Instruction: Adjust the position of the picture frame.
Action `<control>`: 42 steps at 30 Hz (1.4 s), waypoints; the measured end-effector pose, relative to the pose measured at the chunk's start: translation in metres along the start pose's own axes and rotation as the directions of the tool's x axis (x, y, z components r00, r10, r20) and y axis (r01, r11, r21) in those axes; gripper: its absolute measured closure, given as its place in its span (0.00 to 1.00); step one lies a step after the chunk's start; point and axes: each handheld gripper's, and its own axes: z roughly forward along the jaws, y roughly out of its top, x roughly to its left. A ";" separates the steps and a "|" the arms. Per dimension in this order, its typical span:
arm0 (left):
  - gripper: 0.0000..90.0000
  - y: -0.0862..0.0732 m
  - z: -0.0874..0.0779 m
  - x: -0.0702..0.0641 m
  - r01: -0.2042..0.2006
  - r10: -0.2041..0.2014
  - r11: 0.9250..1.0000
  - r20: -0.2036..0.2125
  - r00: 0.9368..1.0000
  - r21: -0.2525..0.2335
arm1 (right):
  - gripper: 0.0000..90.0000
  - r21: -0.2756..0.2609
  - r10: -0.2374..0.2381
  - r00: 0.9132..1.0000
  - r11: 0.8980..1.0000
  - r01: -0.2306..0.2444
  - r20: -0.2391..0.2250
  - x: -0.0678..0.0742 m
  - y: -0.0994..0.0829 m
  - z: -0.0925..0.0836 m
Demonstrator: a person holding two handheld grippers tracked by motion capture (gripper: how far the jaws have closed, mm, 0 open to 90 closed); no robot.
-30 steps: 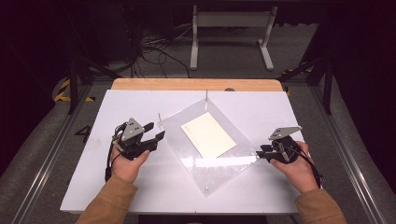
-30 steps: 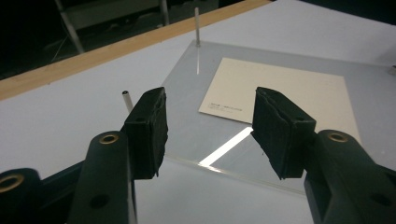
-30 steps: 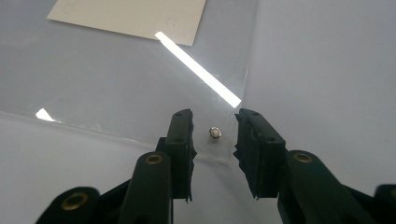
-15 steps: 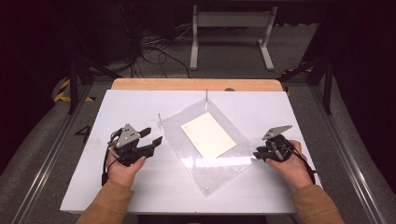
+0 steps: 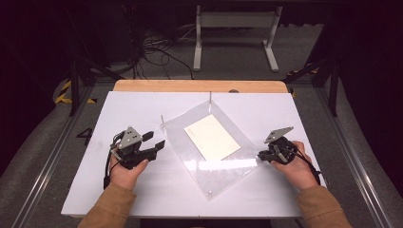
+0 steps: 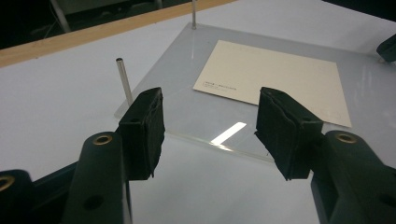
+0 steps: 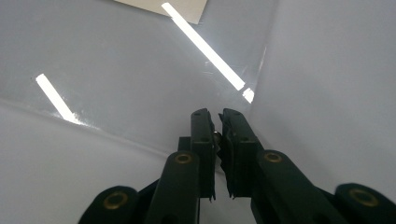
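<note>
1. The clear acrylic plate (image 5: 216,159) lies on the white worktop (image 5: 142,104), the cream card (image 5: 212,137) on it.
2. Left gripper (image 6: 210,128), beside the plate's left corner: jaws spread, empty.
3. Right gripper (image 7: 217,135), at the plate's right corner: jaws just closing, pinching a small metal post (image 7: 215,136).
4. Risk: pulling that post askew could shift the plate and slide the card off.

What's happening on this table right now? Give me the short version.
A person works a gripper in each hand over a clear acrylic plate with thin metal posts at its corners and a cream card on it. The right gripper has just closed on the post at the plate's right corner. The left gripper hovers open beside the plate's left edge, holding nothing.
</note>
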 end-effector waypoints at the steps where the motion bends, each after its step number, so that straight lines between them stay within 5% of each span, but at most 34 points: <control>1: 0.47 0.000 0.000 0.000 0.004 -0.004 1.000 0.001 1.000 -0.001 | 0.92 0.001 -0.008 1.000 1.000 0.008 -0.008 0.001 0.000 0.000; 15: 0.47 -0.007 0.003 0.010 0.063 -0.064 0.998 0.016 0.998 0.020 | 0.92 -0.012 -0.076 0.989 0.997 0.075 -0.129 0.051 -0.008 -0.005; 31: 0.44 -0.011 0.011 0.016 0.093 -0.093 0.994 0.007 0.996 0.060 | 0.92 -0.007 -0.174 0.952 0.984 0.178 -0.252 0.106 -0.003 -0.003; 35: 0.43 -0.012 0.019 0.020 0.114 -0.114 0.991 -0.005 0.993 0.072 | 0.92 -0.009 -0.190 0.940 0.981 0.196 -0.284 0.113 -0.001 -0.002; 39: 0.38 -0.010 0.029 0.023 0.090 -0.088 0.994 -0.042 0.995 0.058 | 0.92 -0.013 -0.189 0.936 0.981 0.194 -0.298 0.113 0.000 -0.002; 42: 0.37 -0.006 0.036 0.026 0.092 -0.089 0.995 -0.073 0.993 0.048 | 0.93 -0.057 -0.186 0.932 0.983 0.177 -0.312 0.110 -0.001 -0.005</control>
